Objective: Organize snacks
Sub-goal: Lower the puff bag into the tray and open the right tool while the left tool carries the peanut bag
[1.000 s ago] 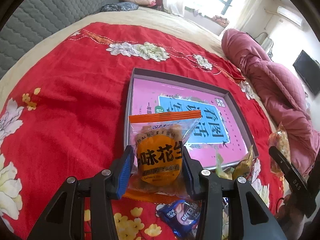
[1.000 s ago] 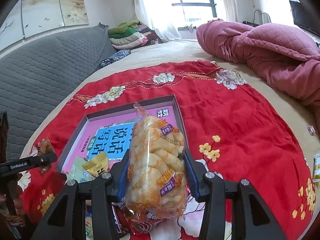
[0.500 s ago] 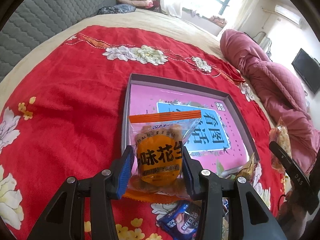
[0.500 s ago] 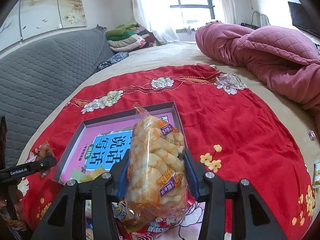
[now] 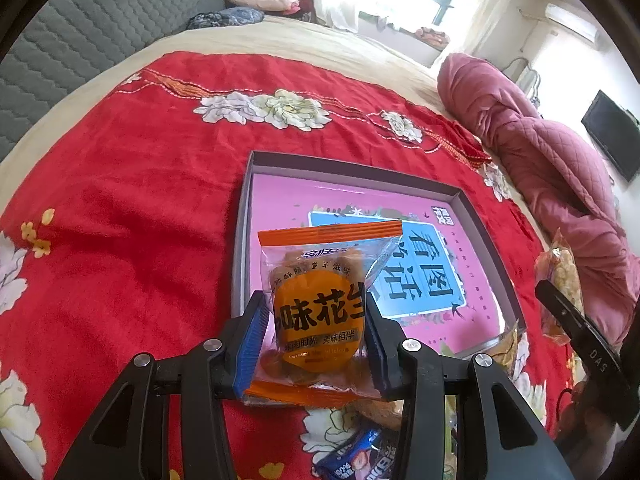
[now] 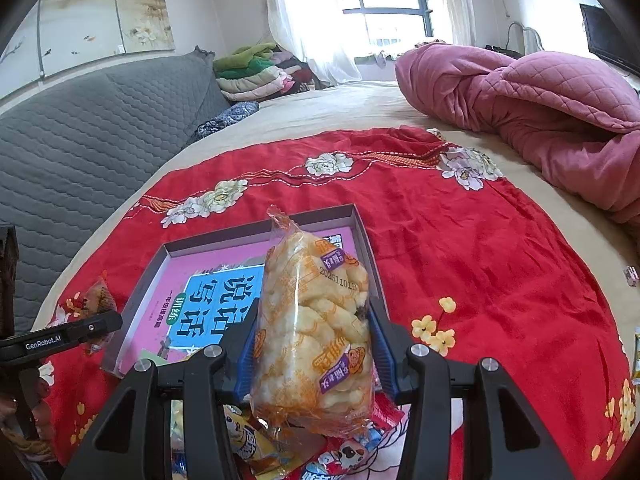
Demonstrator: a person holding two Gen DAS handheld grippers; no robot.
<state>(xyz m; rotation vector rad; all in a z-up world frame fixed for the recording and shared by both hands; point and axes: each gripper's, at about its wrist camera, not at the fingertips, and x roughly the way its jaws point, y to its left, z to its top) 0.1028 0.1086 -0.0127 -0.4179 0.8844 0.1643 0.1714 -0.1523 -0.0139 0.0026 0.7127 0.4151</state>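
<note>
Left tool (image 5: 314, 340): clamped on the orange-printed clear peanut packet (image 5: 320, 312), held above the near edge of the shallow grey box with pink printed floor (image 5: 460, 196).
Right tool (image 6: 310, 354): gripping the clear bag of pale puffed snacks (image 6: 312, 320) above the box's near right corner.
Advice: carry both well over the rim, lower, then release side by side.
Risk: loose wrappers (image 6: 340, 456) on the red floral bedspread (image 5: 120, 200) below may snag.

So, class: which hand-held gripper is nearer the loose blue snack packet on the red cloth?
Left. The left hand-held gripper hangs just above the blue packet; the right hand-held gripper is off to its right.
</note>
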